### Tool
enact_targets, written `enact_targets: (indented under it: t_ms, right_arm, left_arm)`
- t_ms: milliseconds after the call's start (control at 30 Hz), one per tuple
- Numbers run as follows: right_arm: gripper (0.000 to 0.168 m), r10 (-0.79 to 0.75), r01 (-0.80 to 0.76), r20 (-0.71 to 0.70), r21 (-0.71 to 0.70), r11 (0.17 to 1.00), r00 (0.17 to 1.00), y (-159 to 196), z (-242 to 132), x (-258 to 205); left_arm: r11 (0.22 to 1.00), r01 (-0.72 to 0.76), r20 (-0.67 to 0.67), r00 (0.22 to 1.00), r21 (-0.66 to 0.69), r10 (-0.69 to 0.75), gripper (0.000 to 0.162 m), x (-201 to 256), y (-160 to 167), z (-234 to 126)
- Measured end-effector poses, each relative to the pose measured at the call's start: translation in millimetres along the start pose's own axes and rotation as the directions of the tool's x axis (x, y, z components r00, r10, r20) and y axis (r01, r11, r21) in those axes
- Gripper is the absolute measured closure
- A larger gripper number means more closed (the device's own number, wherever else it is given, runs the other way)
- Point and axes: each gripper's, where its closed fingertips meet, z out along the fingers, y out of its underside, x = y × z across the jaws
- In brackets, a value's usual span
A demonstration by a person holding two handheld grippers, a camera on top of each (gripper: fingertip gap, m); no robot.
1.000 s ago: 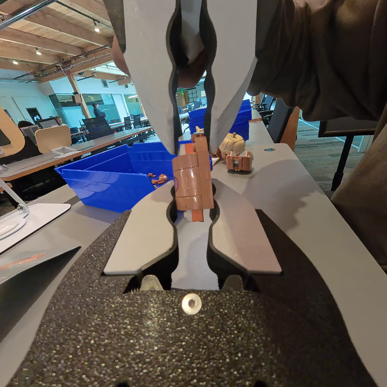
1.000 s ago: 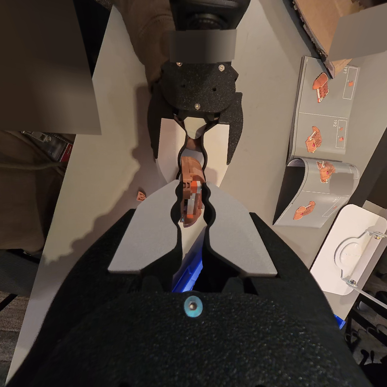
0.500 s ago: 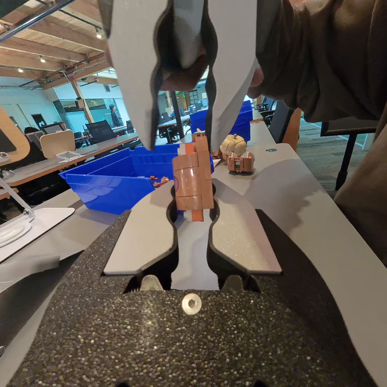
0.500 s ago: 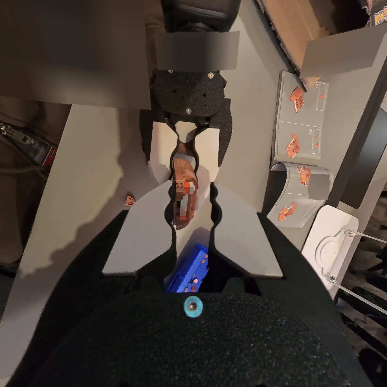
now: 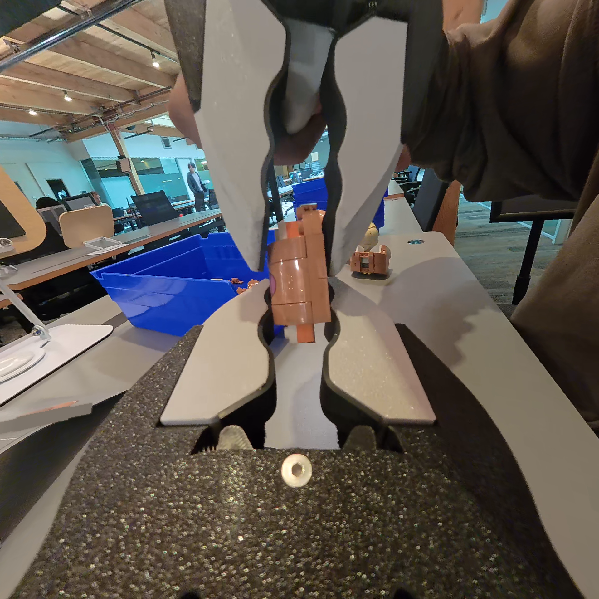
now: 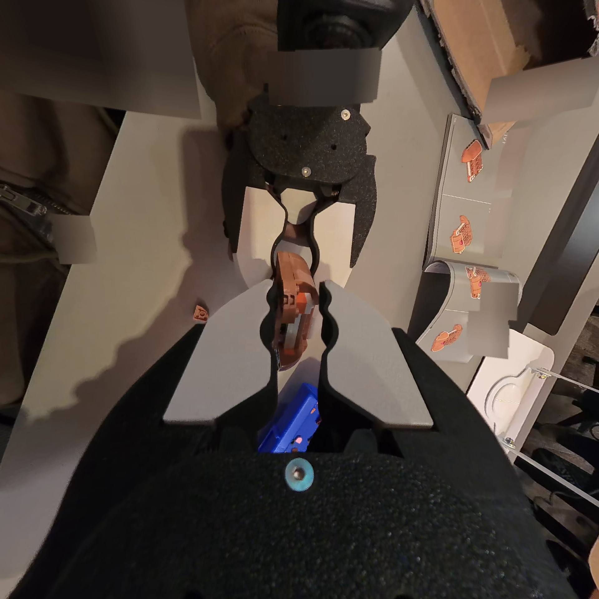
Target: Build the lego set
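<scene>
A brown lego assembly [image 5: 298,285] with orange and grey parts is held above the grey table [image 5: 437,324]. My left gripper [image 5: 299,287] is shut on its lower part. My right gripper [image 5: 296,270] comes down from above, and its jaws press on both sides of the assembly's upper part. In the right wrist view the assembly [image 6: 293,311] sits between my right gripper's fingers [image 6: 295,283], with the left gripper [image 6: 295,259] clamped on its far end.
A blue bin [image 5: 168,291] with loose pieces stands left of the grippers. A small brown build [image 5: 369,261] sits on the table behind. An open instruction booklet [image 6: 466,227], a loose brown piece [image 6: 201,313], a white stand base [image 6: 505,389] and a cardboard box [image 6: 470,48] lie around. The gap from one gripper's tips to the other's is roughly 4 cm.
My right gripper opened and lifted off the assembly, then came back down and closed lower around it. The left gripper kept its hold.
</scene>
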Motion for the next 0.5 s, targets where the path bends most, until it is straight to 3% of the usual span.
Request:
enact_targets:
  t_ms: [500]
  right_arm:
    - [0.146, -0.023, 0.024, -0.007, 0.038, 0.999, 1.0, 1.8, 3.4, 0.2]
  left_arm:
    - [1.0, -0.007, 0.0, 1.0, -0.027, 0.007, 0.135, -1.3, 4.2, -0.6]
